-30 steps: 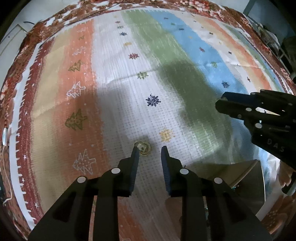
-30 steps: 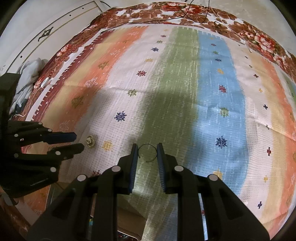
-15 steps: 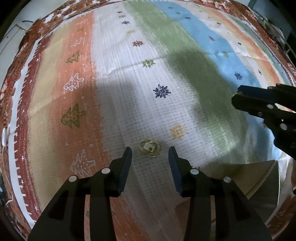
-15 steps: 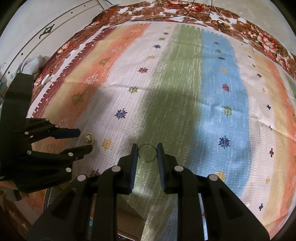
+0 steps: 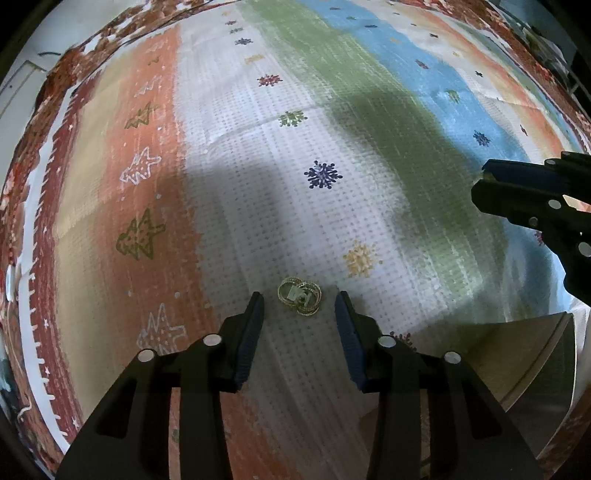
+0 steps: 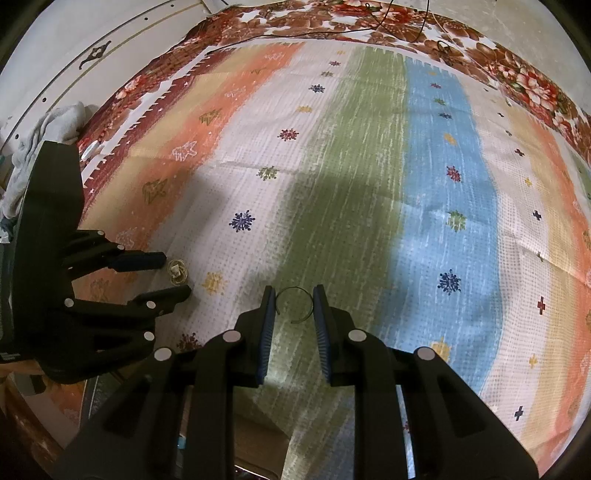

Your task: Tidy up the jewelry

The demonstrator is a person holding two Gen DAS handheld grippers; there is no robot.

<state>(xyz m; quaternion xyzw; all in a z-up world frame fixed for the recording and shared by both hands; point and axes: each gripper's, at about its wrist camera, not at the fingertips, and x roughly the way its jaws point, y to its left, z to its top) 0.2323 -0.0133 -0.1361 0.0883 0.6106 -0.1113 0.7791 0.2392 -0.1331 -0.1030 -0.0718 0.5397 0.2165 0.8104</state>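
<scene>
A pair of gold hoop earrings on a small card lies on the striped cloth. My left gripper is open, its fingertips on either side of the earrings, just short of them. The earrings also show in the right wrist view, between the left gripper's fingers. My right gripper is shut on a thin dark wire bangle, held between its blue pads above the green stripe. The right gripper shows at the right edge of the left wrist view.
An open box with a pale lid sits at the near right edge of the cloth. A floral bedspread borders the cloth. A grey cloth heap lies at the far left. Cables run along the far edge.
My left gripper has opened wider and come down around the earrings, which were beside its left fingertip before. My right gripper holds the bangle in the same place.
</scene>
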